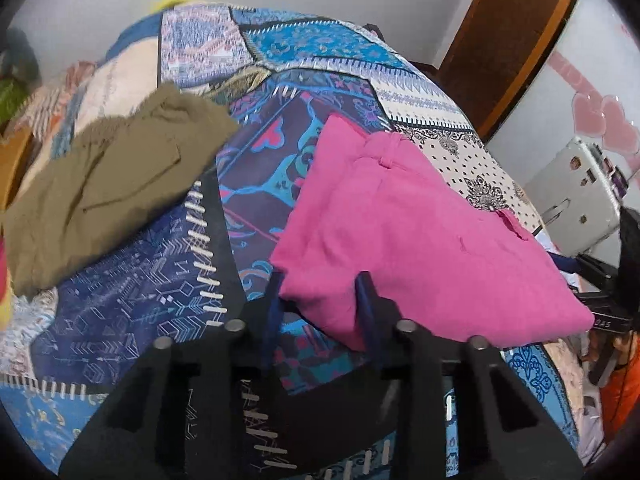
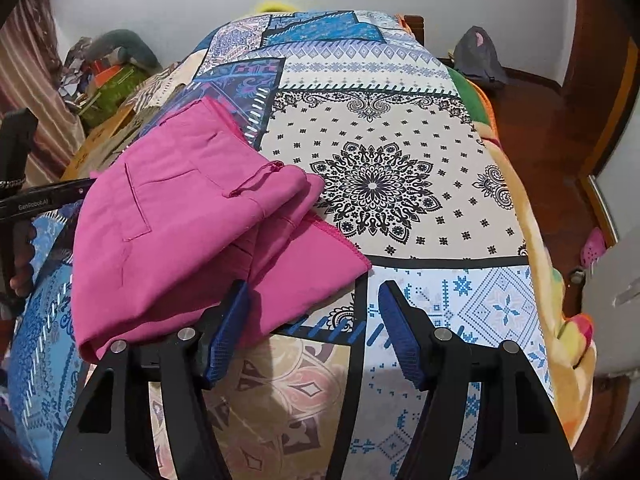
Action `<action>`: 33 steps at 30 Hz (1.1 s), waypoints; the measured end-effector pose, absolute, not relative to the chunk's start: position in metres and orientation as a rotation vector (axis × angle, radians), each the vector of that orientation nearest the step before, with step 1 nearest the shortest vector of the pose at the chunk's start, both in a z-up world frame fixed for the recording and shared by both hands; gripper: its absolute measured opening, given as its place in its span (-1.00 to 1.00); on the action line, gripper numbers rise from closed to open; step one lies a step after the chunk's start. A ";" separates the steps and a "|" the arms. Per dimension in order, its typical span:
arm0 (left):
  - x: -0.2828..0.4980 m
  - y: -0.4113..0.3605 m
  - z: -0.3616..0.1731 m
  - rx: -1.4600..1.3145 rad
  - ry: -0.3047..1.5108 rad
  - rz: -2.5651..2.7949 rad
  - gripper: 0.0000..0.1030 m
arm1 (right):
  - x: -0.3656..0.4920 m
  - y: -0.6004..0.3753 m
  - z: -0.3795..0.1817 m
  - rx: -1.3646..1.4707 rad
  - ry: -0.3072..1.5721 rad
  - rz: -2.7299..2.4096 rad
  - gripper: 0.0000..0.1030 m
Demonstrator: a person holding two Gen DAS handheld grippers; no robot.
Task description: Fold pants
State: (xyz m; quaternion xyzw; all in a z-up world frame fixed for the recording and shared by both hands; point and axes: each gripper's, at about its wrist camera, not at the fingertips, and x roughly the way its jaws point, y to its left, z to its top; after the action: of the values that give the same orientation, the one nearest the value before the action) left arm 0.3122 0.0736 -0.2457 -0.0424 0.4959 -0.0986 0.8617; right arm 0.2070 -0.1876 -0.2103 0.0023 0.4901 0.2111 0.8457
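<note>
Pink pants [image 1: 404, 236] lie folded on the bed [image 2: 400, 128]. The left hand-held gripper [image 1: 320, 284] is partly spread, its near corner of the pants sitting between the fingers, no pinch. The right hand-held gripper [image 2: 314, 292] is wide, pants touching its left finger. Olive pants [image 1: 108, 184] lie crumpled far left.

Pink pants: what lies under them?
The pink pants rest folded on the patterned bedspread. Whatever the pile covers is hidden.
</note>
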 end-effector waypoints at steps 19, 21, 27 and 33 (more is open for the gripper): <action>0.204 0.102 -0.226 -0.217 1.009 -0.092 -0.70 | 0.192 -0.168 -0.162 0.103 0.897 0.500 0.22; 0.197 0.109 -0.226 -0.242 1.010 -0.067 -0.70 | 0.190 -0.156 -0.155 0.071 0.862 0.511 0.22; 0.179 0.120 -0.225 -0.271 1.015 -0.053 -0.66 | 0.187 -0.133 -0.138 0.036 0.771 0.519 0.22; 0.176 0.114 -0.227 -0.231 1.012 -0.035 -0.62 | 0.192 -0.084 -0.150 -0.053 0.825 0.634 0.22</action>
State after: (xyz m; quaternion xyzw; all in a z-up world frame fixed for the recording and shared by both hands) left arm 0.1756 0.1137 -0.2268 -0.1106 0.4835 -0.0169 0.8681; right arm 0.1924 -0.0837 -0.1499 -0.0252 0.3942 0.3029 0.8673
